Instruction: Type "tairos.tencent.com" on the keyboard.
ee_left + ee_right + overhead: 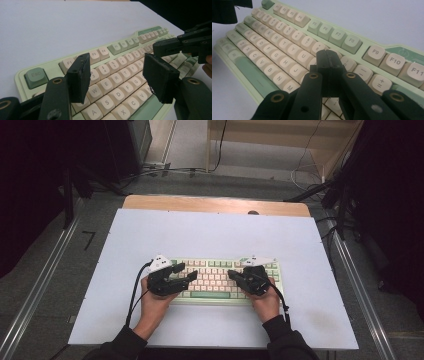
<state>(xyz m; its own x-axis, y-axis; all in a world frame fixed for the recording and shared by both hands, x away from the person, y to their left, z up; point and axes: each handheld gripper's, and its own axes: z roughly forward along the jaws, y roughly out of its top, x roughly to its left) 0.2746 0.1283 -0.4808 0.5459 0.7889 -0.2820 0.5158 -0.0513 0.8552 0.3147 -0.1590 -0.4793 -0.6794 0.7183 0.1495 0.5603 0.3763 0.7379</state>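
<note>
Hovering over a pale green keyboard [225,280] that lies near the front middle of the white table [210,232], the two hand-held grippers come at it from opposite ends. The keyboard's long axis runs left to right across the table, parallel to the person's edge, so each gripper has its own half beneath it. The right gripper [234,275] has its jaws pressed together with nothing between them; in the right gripper view the joined tips [328,58] form one narrow point directly above the keys of the right half, around the upper letter row and the number row, though which key sits under them is hidden by the tips themselves. Whether they already touch a keycap I cannot tell. The left gripper [189,276] has its jaws apart and holds nothing; in the left gripper view its two black fingers [80,76] straddle the left-hand letters, with W, E, R and D, F showing in the gap below them, and they look clear of the keys. The right gripper is also seen there, farther off over the far side of the board [175,46]. Judging by this, the right gripper is the one set to press, since its closed tip suits a single key, and the move turns on coming straight down so it does not catch a neighbour.
</note>
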